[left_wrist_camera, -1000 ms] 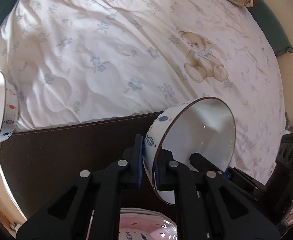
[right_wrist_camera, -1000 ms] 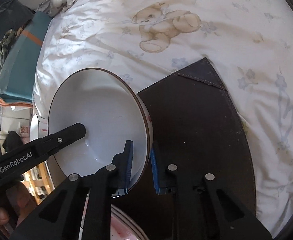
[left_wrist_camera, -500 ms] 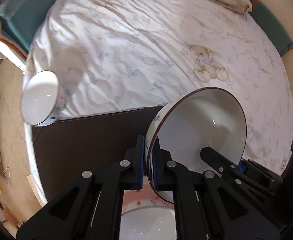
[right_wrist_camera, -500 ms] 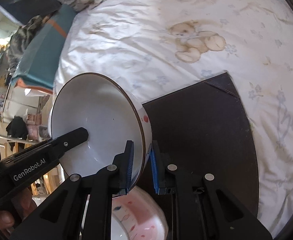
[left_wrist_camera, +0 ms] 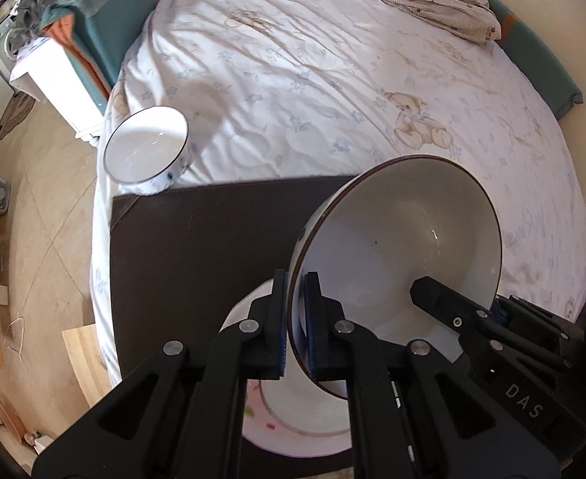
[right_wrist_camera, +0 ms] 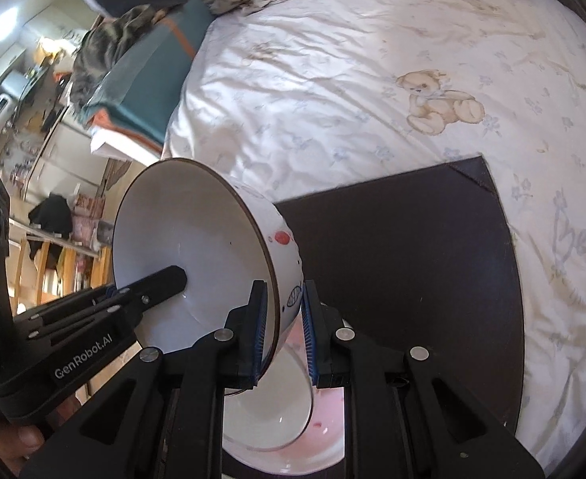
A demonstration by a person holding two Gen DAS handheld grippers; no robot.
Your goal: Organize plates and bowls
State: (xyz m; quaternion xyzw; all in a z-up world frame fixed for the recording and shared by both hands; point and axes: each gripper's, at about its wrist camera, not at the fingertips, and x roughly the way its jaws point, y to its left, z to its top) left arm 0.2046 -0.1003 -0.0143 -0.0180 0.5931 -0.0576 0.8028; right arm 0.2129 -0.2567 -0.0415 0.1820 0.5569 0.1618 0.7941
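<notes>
Three bowls: one held tilted in the near middle, one on the bed at far left, and one pink-patterned nearest, on the mat. One dark mat. Two black tools, left and right. One bed.

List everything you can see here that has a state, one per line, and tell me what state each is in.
Held bowl: off the mat, tilted, empty, gripped at opposite rims.
Left gripper: shut on the bowl's rim.
Right gripper: shut on the bowl's rim.
Pink plate: on the dark mat, right way up, beneath the bowl.
Second bowl: on the bedsheet at the mat's corner, empty, tipped.
</notes>
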